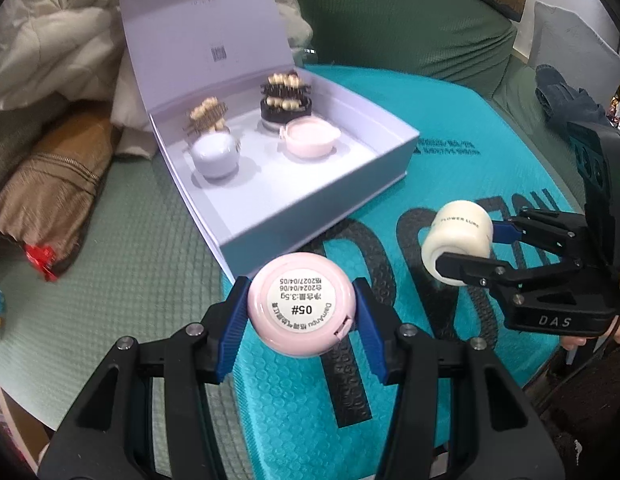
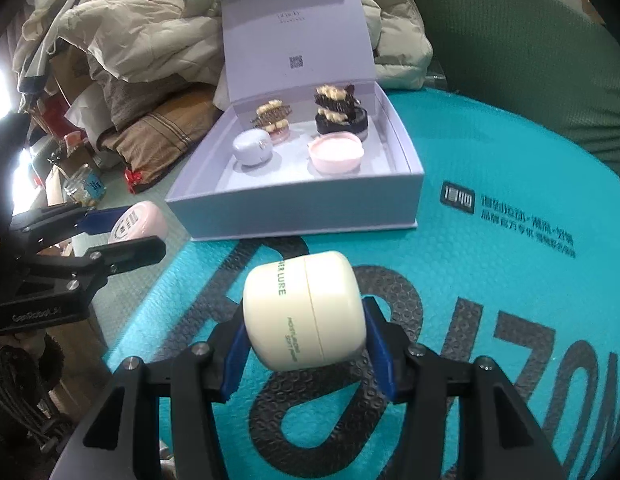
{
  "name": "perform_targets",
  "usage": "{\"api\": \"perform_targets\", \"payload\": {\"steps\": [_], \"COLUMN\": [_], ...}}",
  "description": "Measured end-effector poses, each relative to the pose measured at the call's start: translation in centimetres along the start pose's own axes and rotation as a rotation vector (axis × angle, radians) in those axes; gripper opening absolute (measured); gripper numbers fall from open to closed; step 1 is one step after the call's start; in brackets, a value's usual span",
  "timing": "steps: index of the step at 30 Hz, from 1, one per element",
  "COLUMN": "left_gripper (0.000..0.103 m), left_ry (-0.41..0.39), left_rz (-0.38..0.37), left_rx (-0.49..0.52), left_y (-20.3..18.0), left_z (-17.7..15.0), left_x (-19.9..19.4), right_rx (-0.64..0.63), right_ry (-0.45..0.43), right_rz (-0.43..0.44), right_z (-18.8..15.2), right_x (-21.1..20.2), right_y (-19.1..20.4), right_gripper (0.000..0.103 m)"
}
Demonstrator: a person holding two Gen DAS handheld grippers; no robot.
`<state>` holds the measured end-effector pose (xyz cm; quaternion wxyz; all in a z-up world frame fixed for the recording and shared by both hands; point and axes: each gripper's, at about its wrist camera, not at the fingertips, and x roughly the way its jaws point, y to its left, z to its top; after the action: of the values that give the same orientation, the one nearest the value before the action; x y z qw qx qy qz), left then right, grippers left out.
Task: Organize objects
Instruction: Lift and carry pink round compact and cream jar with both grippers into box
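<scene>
Left wrist view: the left gripper [image 1: 301, 312] was clamped on a pink compact [image 1: 301, 305], label upward, held above the teal mat [image 1: 449, 168]; the open white box [image 1: 310, 200] was seen at 12 o'clock.

Right wrist view: the right gripper [image 2: 306, 320] was closed around a cream jar [image 2: 304, 310] lying sideways, the box [image 2: 294, 216] at 12 o'clock.
</scene>
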<state>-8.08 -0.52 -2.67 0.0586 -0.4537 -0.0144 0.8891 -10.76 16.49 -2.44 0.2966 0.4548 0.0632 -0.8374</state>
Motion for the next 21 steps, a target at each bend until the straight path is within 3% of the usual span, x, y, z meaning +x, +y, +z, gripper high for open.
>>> {"api": "perform_targets", "payload": {"steps": [11,21], "left_gripper": [0.049,0.049], "left_ry": [-0.053,-0.065], "left_rz": [0.040,0.078], "left_rx": [0.043,0.057], "left_y": [0.0,0.5], "left_z": [3.3,5.5], "left_x": [-3.3,-4.5], "right_rx": [-0.079,-0.141], "right_ry": [-0.047,-0.062], "right_rz": [-0.015,-0.009], "right_z": [3.6,7.1], "right_x": [-4.0,-4.2], "right_y": [2.1,3.1], "right_gripper": [0.053,0.053]}}
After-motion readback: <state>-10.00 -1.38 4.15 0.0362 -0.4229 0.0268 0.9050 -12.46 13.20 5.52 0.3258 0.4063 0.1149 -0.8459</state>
